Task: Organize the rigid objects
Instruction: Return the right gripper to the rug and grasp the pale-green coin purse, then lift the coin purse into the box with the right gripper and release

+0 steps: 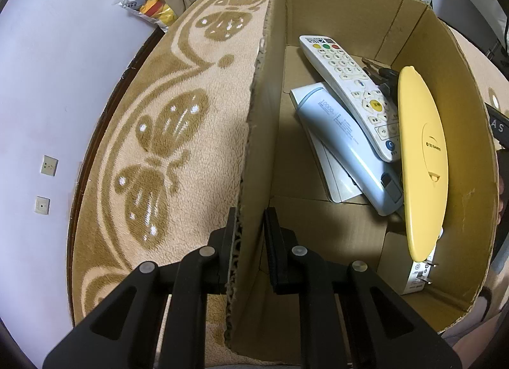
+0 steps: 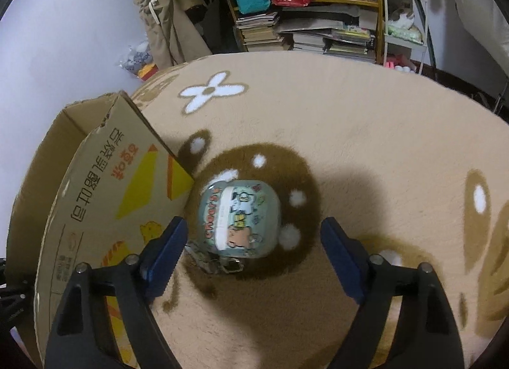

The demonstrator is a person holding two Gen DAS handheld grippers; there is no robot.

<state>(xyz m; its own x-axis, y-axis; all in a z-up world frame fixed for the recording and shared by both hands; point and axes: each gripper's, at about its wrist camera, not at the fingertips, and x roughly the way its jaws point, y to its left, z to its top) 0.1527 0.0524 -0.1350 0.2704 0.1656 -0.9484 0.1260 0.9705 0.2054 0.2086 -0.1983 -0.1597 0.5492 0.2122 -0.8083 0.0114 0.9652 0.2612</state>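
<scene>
1. The left gripper (image 1: 249, 232) is clamped on the near wall of an open cardboard box (image 1: 343, 12) — one black finger outside, the other inside, the wall pinched between them.
2. The box stands on a beige fleece blanket (image 1: 165, 146) with brown butterfly patterns.
3. Inside the box lie a white remote control (image 1: 350, 88) with coloured buttons, resting on top of a pale blue power bank (image 1: 343, 146), and under both a flat white item whose kind I cannot tell.
4. A yellow oval lid-like piece (image 1: 423, 162) stands on edge against the box's right wall, and a white plug adapter (image 1: 420, 276) with metal prongs sits just below it.
5. The right gripper (image 2: 253, 243) is spread wide, its blue-padded fingers on either side of a round cartoon-printed case (image 2: 238, 216) without touching it.
6. The case lies on the blanket's dark brown patch, just beside the box's printed outer wall — a small metal clasp shows at its near edge.
</scene>
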